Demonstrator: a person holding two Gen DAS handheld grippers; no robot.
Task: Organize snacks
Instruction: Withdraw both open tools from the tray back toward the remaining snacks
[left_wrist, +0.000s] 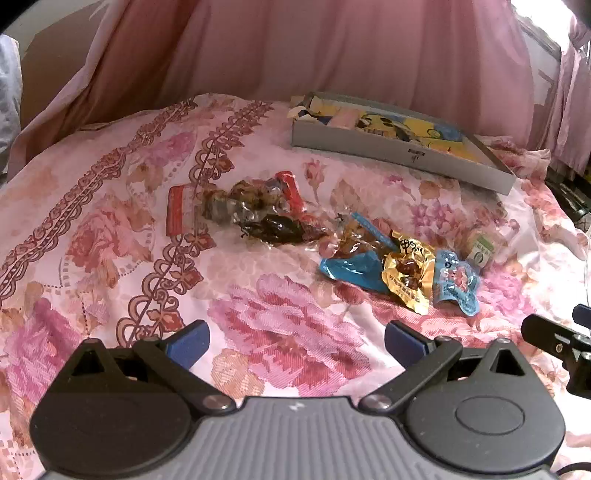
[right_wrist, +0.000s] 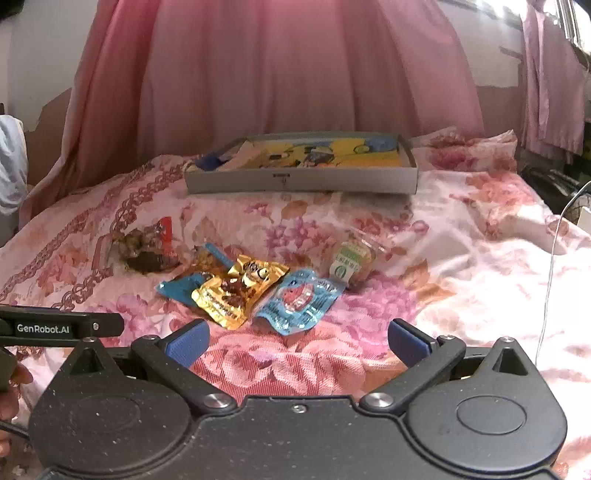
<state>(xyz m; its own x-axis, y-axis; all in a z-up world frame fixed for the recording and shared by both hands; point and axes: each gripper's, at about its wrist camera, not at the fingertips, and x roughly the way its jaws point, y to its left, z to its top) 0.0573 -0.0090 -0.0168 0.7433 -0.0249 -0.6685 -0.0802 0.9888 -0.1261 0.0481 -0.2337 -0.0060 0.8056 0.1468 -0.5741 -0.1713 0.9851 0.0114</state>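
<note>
Snacks lie loose on the bedspread (right_wrist: 461, 236) in front of the grey box (right_wrist: 301, 179), none packed yet. Left gripper (left_wrist: 297, 341) and right gripper (right_wrist: 299, 341) hover released and empty. Next likely calls for grasping the blue packet (right_wrist: 299, 301), nearest.

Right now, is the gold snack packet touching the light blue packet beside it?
Touching. In the right wrist view the gold snack packet has its edge against the light blue packet, with no cloth showing between them.
</note>
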